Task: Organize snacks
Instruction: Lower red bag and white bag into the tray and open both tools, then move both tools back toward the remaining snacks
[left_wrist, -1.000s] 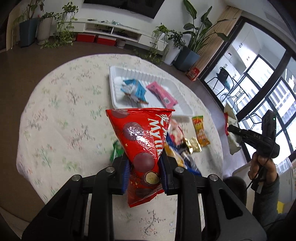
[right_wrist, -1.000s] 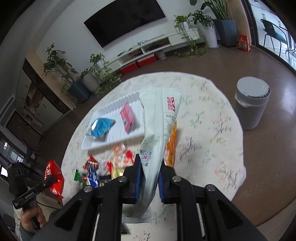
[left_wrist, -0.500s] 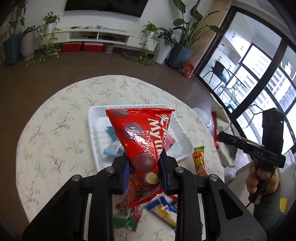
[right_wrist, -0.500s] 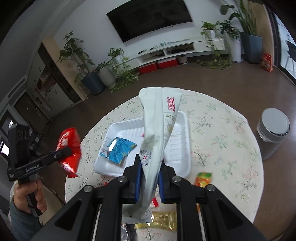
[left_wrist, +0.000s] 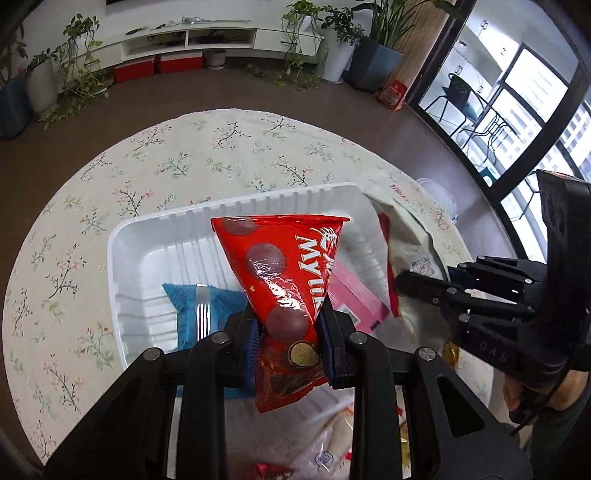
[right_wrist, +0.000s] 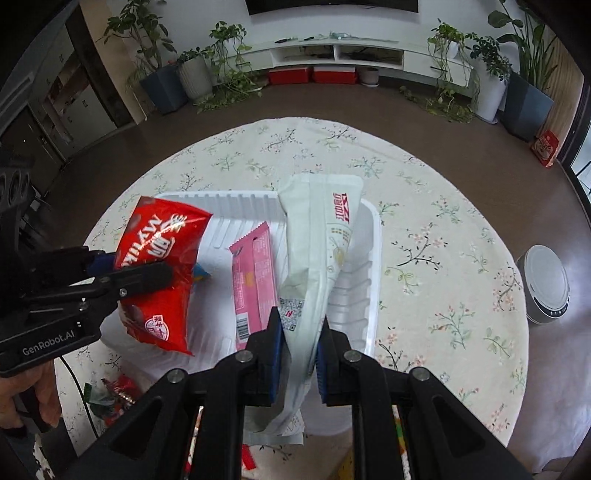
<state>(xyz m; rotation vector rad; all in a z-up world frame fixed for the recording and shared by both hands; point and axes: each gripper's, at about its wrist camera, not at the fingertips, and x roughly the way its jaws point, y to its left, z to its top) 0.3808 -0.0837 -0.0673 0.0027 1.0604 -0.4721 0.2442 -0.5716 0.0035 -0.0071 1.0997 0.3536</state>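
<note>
While both bags hung over the loose snacks at the near edge of the tabletop (left_wrist: 155, 158) a second ago, they now hang over the white tray (left_wrist: 114, 258), so both are about ready to be put down. That is the big change: both hands have come forward, away from the snack pile, and the tray fills the middle of each view. The tray sits in the middle of the round flowered tabletop, and it already holds a blue packet (left_wrist: 199, 306) on the left and a pink packet (right_wrist: 255, 280) lying flat in the middle. The left gripper (left_wrist: 290, 338) is clamped on the red chocolate bag (left_wrist: 284, 273), pinching it near its narrow bottom end. This bag stands up tall, with its wide sealed top pointing far and up, over the left half of the tray. The right gripper (right_wrist: 301, 334) is clamped on the white noodle bag (right_wrist: 317, 258), also low down. That bag is long and thin, and its long side runs from near to far, with its top end reaching to the far right part of the tray. Neither bag seems to be lying in the tray yet. I think the next step is to lower them and let go, each beside the pink packet.
</note>
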